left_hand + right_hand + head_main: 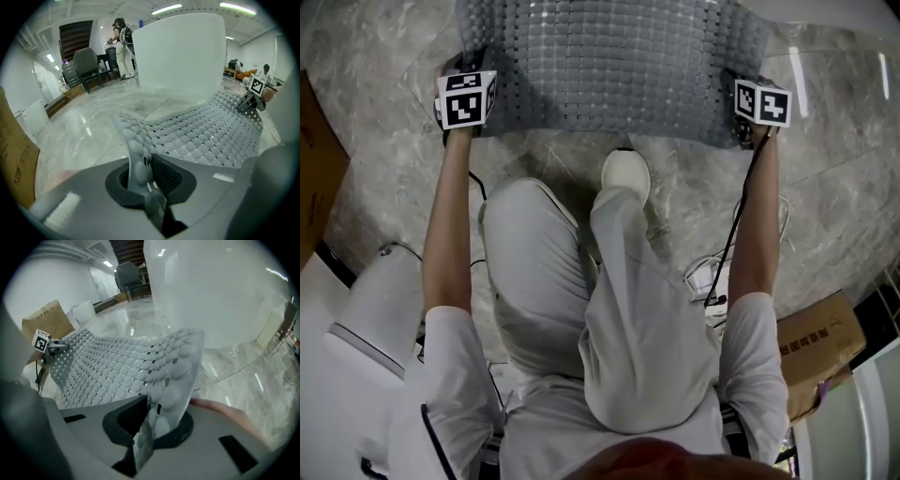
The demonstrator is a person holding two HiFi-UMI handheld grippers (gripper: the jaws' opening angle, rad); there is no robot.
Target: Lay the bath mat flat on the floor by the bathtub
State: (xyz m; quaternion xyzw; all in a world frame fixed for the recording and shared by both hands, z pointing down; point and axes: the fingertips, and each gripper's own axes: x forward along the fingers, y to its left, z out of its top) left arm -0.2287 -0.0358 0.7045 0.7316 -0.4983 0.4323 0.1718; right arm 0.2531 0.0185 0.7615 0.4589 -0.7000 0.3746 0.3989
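The grey bath mat [609, 66], dotted with bumps and holes, hangs spread between my two grippers just above the marble floor [384, 178]. My left gripper [480, 120] is shut on its near left corner, and my right gripper [748, 124] is shut on its near right corner. In the left gripper view the mat's edge [136, 150] stands pinched in the left gripper [143, 171], and the right gripper [255, 91] shows at the far corner. In the right gripper view the right gripper [152, 418] clamps the mat [131, 366]. The white bathtub [178, 51] rises just beyond the mat.
The person's shoe [625, 173] stands right behind the mat's near edge. Cables [712, 272] trail on the floor at the right. A cardboard box [820, 347] sits at the lower right, another [314, 169] at the left, and a white fixture [384, 300] at the lower left.
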